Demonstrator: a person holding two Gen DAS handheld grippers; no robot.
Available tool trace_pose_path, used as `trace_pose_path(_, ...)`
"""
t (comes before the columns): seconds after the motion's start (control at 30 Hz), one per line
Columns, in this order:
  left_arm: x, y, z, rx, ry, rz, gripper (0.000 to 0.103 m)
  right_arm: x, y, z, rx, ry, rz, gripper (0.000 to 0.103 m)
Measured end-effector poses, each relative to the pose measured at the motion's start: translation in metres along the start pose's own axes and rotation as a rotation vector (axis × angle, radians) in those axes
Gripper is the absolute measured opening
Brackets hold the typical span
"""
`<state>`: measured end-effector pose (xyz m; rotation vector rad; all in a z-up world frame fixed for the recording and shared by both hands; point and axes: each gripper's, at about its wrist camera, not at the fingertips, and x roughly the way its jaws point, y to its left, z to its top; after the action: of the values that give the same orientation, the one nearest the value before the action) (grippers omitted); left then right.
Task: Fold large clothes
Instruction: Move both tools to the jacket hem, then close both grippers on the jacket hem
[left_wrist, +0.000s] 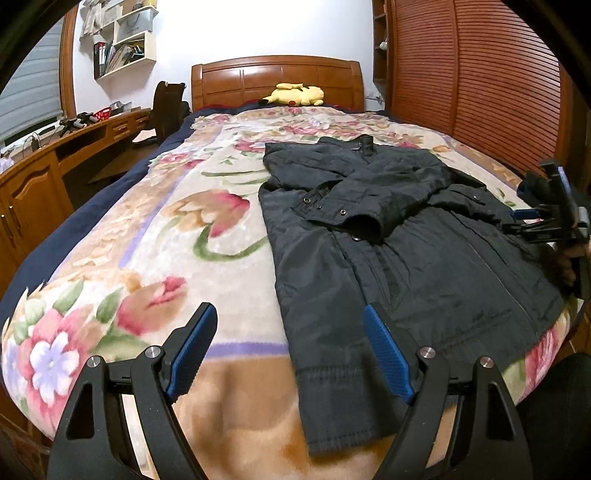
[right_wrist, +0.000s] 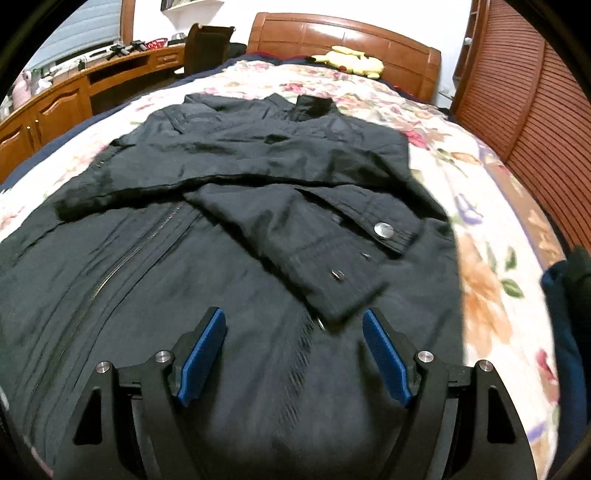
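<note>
A black jacket (left_wrist: 406, 251) lies flat on the floral blanket (left_wrist: 177, 236), collar toward the headboard, both sleeves folded across its chest. My left gripper (left_wrist: 291, 328) is open and empty above the jacket's lower left hem corner. My right gripper (right_wrist: 293, 332) is open and empty above the jacket's (right_wrist: 221, 258) lower front, just short of the folded sleeve cuff (right_wrist: 343, 291). The right gripper also shows in the left wrist view (left_wrist: 517, 218) at the jacket's right edge.
A yellow plush toy (left_wrist: 295, 95) lies by the wooden headboard (left_wrist: 277, 74). A wooden desk (left_wrist: 55, 155) and a dark chair (left_wrist: 166, 110) stand left of the bed. A slatted wooden wardrobe (left_wrist: 480, 81) runs along the right side.
</note>
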<state>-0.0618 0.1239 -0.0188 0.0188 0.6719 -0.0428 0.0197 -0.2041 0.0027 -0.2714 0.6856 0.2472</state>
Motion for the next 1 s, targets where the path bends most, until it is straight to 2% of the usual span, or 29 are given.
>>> trace_pose_path(0.23, -0.011, -0.001, -0.011, 0.011, -0.001, 0.007, 0.082, -0.074, -0.022, -0.046, 0.031, -0.043, -0.014, 0.078)
trace_pose_path(0.43, -0.021, 0.000, -0.022, 0.015, 0.000, -0.003, 0.082, -0.110, -0.034, -0.089, 0.046, -0.043, -0.025, 0.078)
trace_pose_path(0.63, -0.019, 0.000, -0.036, 0.015, 0.022, -0.017, 0.066, -0.123, -0.046, -0.109, 0.095, -0.033, -0.016, 0.078)
trace_pose_path(0.83, -0.007, 0.001, -0.044, 0.010, 0.064, -0.030, 0.064, -0.117, -0.049, -0.122, 0.118, 0.001, -0.012, 0.078)
trace_pose_path(1.0, -0.005, 0.002, -0.045, -0.008, 0.060, -0.039, 0.062, -0.109, -0.044, -0.124, 0.124, 0.016, 0.022, 0.074)
